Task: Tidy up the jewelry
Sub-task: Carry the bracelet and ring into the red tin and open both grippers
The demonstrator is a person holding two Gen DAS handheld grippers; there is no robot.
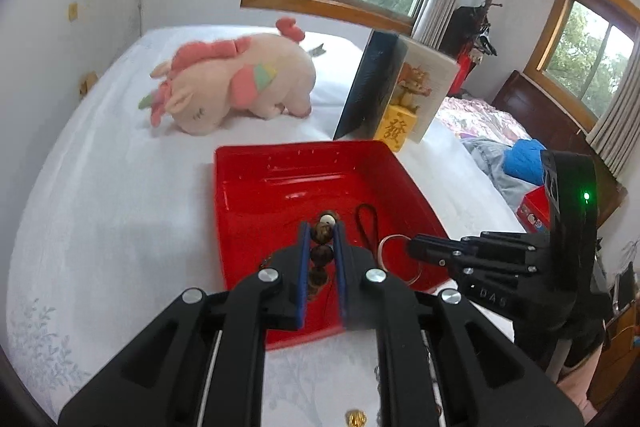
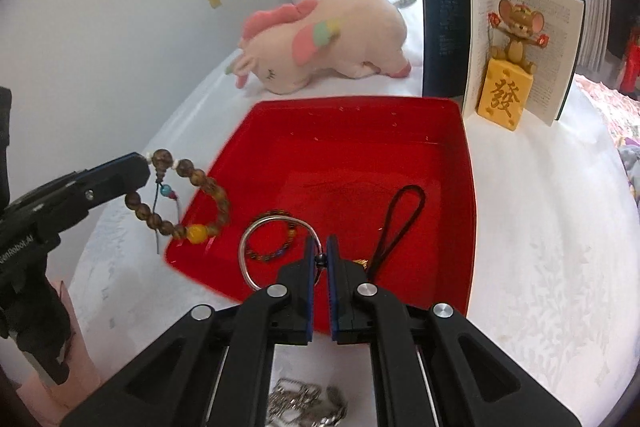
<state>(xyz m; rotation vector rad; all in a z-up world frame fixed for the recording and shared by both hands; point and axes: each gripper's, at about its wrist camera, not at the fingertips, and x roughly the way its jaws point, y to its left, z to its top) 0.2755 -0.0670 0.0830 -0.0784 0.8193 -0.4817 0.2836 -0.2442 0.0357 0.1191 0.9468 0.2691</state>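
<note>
A red tray (image 1: 240, 187) (image 2: 460, 155) sits on the white bed. My left gripper (image 1: 321, 227) (image 2: 146, 163) is shut on a brown wooden bead bracelet (image 1: 322, 255) (image 2: 212, 195) with a yellow bead, holding it above the tray's left edge. My right gripper (image 2: 320, 245) (image 1: 410, 247) is shut on a silver bangle (image 2: 250, 247) (image 1: 390, 241) over the tray's near side. A small dark bead bracelet (image 2: 276, 251) lies in the tray inside the bangle's ring. A black cord loop (image 2: 400, 215) (image 1: 366, 223) with a gold charm lies in the tray.
A pink unicorn plush (image 1: 240, 83) (image 2: 328, 39) lies behind the tray. An open book (image 2: 520, 39) (image 1: 400, 83) stands with a mouse figurine (image 2: 512, 67) on a yellow block. A silver chain (image 2: 304, 403) and a gold bead (image 1: 356, 417) lie on the bed near me.
</note>
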